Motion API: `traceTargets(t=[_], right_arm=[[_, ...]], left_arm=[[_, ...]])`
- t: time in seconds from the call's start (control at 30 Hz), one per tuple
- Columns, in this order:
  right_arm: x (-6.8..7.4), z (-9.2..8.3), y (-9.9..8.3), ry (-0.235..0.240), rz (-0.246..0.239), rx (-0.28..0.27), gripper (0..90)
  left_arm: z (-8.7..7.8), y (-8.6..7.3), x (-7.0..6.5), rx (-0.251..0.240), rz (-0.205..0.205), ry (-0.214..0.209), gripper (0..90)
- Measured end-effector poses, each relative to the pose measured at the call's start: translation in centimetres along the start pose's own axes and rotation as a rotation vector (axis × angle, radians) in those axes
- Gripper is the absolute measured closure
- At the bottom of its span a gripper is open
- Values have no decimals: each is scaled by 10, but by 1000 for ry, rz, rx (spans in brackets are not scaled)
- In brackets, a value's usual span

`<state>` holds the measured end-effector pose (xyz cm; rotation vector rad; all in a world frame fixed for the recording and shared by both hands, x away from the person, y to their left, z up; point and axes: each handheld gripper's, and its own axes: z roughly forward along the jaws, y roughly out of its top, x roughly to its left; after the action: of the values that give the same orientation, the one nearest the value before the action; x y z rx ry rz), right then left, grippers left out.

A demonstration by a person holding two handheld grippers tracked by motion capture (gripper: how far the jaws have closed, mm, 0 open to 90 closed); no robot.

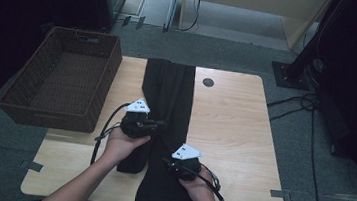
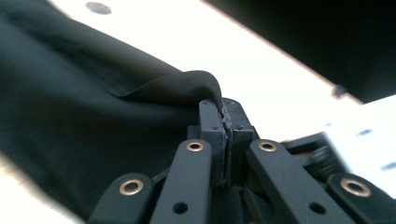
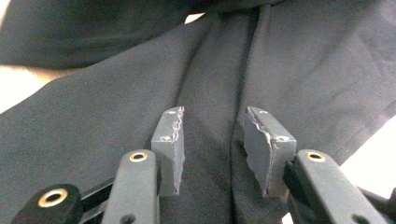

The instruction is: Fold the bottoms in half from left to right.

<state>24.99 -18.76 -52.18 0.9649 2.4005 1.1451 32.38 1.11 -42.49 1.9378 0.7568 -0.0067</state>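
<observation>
Pinching a fold of the black garment [image 2: 93,102], your left gripper [image 1: 140,122] has its jaws clamped tight on the cloth, the fabric rising to a peak at the pads. Your right gripper [image 3: 212,140] sits with its jaws parted above the cloth, a seam running between them, gripping nothing. That garment lies lengthwise down the middle of the wooden table [image 1: 234,121], from the far edge to the near one. Off the table's left side, the brown wicker basket [image 1: 39,111] stands with nothing in it.
</observation>
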Motion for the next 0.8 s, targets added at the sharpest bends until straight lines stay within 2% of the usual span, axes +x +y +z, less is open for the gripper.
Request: traceTargets(t=[0.07,0.1,0.13,0.17,0.2,0.3,0.4,0.47,0.5,0.6,0.67,0.77,0.8], right_arm=[[1,-1,-1,1,0,0,583],[1,-2,-2,4,-2,2,583],[1,-3,-3,3,1,0,585],[0,-5,-4,6,-3,2,587],[1,-6,-4,3,2,2,590],[2,-8,-6,0,2,2,592],[2,-8,-6,0,4,2,592],[2,-8,-6,0,4,2,592],[2,-8,-6,-1,4,1,592],[2,-8,-6,-1,3,0,592],[2,-8,-6,-1,2,0,592],[2,-8,-7,-2,6,1,589],[3,-8,-7,-4,7,1,586]], left_arm=[[7,0,-2,7,-13,-34,876],[11,-1,0,21,-11,-33,834],[13,-1,3,29,-17,-27,747],[13,-2,9,30,-36,-39,730],[12,-2,15,25,-50,-30,706],[9,-1,34,4,-62,36,673],[15,-2,57,46,-58,138,679],[21,-3,70,79,-40,186,681],[26,-4,78,90,-24,224,681],[40,-6,95,111,-32,258,686],[50,-7,105,129,-23,274,691],[61,-12,112,157,-39,277,701],[65,-15,112,173,-32,279,702]])
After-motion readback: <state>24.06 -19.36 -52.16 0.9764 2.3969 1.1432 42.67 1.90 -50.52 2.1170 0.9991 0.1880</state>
